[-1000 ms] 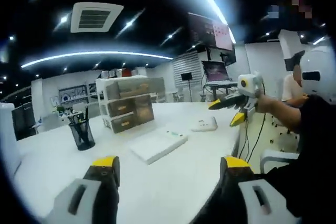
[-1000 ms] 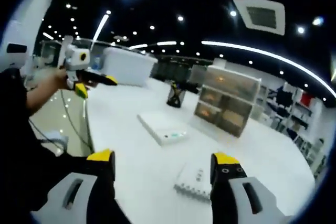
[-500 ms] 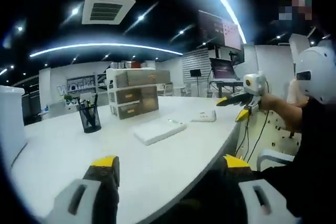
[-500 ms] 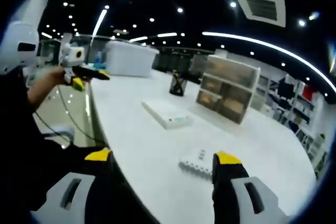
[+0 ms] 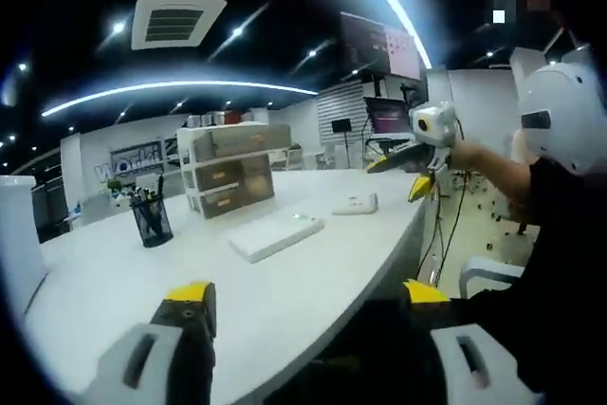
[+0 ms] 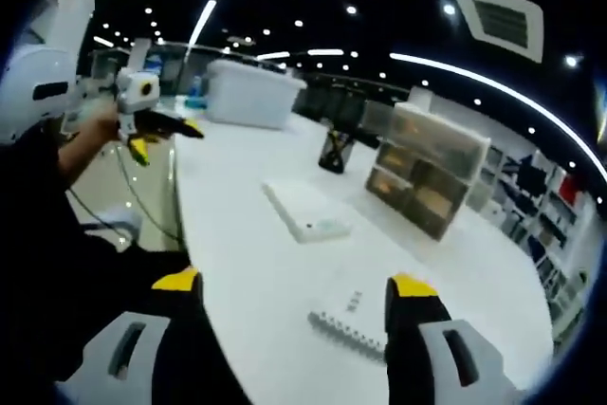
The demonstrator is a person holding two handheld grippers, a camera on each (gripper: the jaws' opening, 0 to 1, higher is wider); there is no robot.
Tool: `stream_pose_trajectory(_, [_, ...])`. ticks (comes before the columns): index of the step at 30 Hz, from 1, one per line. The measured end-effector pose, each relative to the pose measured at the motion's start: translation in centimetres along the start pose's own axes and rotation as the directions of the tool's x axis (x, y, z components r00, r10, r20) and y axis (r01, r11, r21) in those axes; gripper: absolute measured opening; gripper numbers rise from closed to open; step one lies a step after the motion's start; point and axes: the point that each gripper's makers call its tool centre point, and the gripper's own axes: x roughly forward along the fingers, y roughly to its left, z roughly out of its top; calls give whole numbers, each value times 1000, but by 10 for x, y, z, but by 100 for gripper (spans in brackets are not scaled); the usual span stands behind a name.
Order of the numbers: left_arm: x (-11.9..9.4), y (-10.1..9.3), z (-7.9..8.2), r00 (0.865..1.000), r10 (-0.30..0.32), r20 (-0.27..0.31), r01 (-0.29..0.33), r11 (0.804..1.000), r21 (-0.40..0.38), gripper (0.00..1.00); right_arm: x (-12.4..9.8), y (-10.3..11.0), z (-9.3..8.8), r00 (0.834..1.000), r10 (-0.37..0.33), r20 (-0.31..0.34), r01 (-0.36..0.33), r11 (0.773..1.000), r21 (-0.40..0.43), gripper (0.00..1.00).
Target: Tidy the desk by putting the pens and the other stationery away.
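left tool [image 5: 302, 303]: your jaws are spread, nothing between them, held off the near edge of the surface [image 5: 114, 282].
right tool [image 6: 294, 293]: also spread and empty, hovering over the surface edge; you can see it too in the left gripper view at 2 o'clock, raised off the far side.
spiral notebook [image 6: 353, 318]: nearest item to the right tool, flat on the surface, just past the jaw tips, between them toward 1 o'clock.
white flat box [image 6: 305, 211]: lies flat mid-surface, at 12 o'clock in the right gripper view; at 12 o'clock in the left gripper view too.
pen cup [image 5: 150, 217]: black mesh, upright, pens standing in it; 10 o'clock in the left gripper view, well apart from both tools.
drawer unit [image 5: 228, 175]: stacked translucent drawers behind the white flat box, near the pen cup; drawers look closed, contents too blurred to tell.
white bin [image 6: 254, 94]: lidded tub at the far end of the surface, 11 o'clock in the right gripper view.
loose pens: can't make out any lying on the surface at this range.
step: my read is that you're at the approach stage, nothing is picked up yet.
next move: probably bring the right tool down over the spiral notebook's edge, jaws wide, and pinch it low since it lies flat; watch for it sliding on the smooth top.
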Motion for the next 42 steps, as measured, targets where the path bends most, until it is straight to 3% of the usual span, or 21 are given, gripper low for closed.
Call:
stream_pose_trajectory(3, [-2, -1, -1, 1000, 4, -2, -4, 1000, 6, 77, 7, -1, 4, 999, 25, -44, -27, 998, -60, 74])
stream_pose_trajectory(10, [-6, -3, -5, 1000, 10, -8, -9, 1000, 13, 77, 23, 1, 8, 991, 81, -104, -90, 992, -87, 75])
stream_pose_trajectory(15, [-13, -7, -6, 1000, 10, 0, -10, 1000, 19, 77, 46, 0, 17, 974, 146, -171, -166, 980, -110, 76])
stream_pose_trajectory(25, [-15, -10, -13, 1000, 1, 0, -1, 1000, 19, 77, 76, -8, 23, 940, 202, -275, -249, 957, -146, 76])
stream_pose_trajectory(31, [-18, -10, -13, 1000, 2, 3, -2, 1000, 20, 77, 94, -14, 29, 920, 243, -307, -292, 948, -126, 76])
stream_pose_trajectory(42, [-23, -8, -14, 1000, 12, 2, -12, 1000, 23, 77, 123, -17, 23, 880, 292, -374, -354, 929, -108, 75])
